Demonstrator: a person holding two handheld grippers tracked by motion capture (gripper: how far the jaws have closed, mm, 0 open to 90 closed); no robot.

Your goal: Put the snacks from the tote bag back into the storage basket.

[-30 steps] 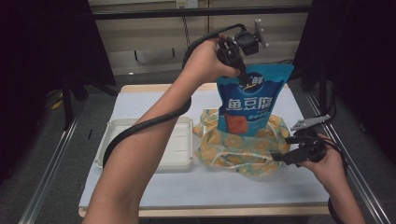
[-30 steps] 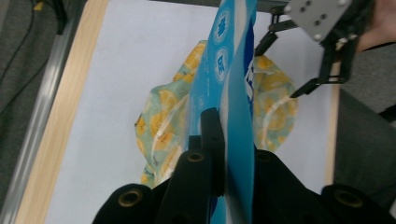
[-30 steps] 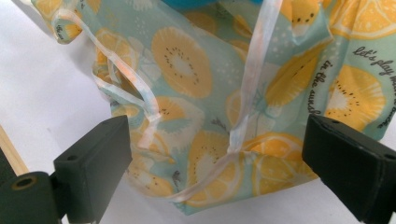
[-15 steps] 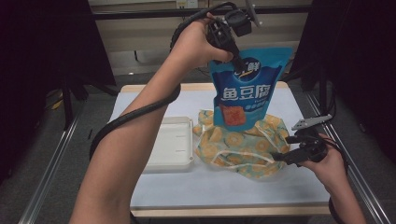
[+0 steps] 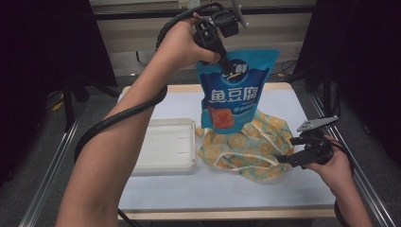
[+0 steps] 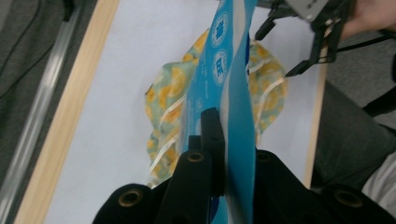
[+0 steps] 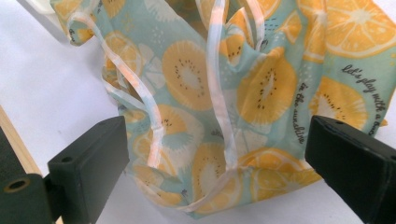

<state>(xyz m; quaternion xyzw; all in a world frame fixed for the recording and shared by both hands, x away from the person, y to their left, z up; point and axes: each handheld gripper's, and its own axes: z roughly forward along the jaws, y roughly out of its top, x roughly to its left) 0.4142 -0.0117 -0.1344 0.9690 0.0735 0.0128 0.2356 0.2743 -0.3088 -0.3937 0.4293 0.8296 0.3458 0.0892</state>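
Note:
A blue snack pouch [image 5: 234, 94] with white lettering hangs upright in the air, and my left gripper [image 5: 226, 66] is shut on its top edge. In the left gripper view the jaws [image 6: 228, 135] pinch the pouch [image 6: 229, 70] edge-on. Its bottom hangs just over the mouth of a crumpled drawstring bag [image 5: 246, 151] printed with orange slices, which lies on the white table [image 5: 283, 104]. At the bag's right edge my right gripper [image 5: 283, 152] stands open. Its jaws [image 7: 217, 156] straddle the near edge of the bag [image 7: 261, 88] and its white cords without pressing it.
A shallow white tray [image 5: 165, 146] lies on the table left of the bag. A black cable trails along the left forearm. The table has a wooden rim, with metal rails along both sides. The other hand's gripper [image 6: 279, 52] appears beyond the bag [image 6: 173, 84].
The left hand has lifted the pouch higher and carried it to the left, so its bottom has risen clear of the bag's mouth. The right hand and the bag have stayed put.

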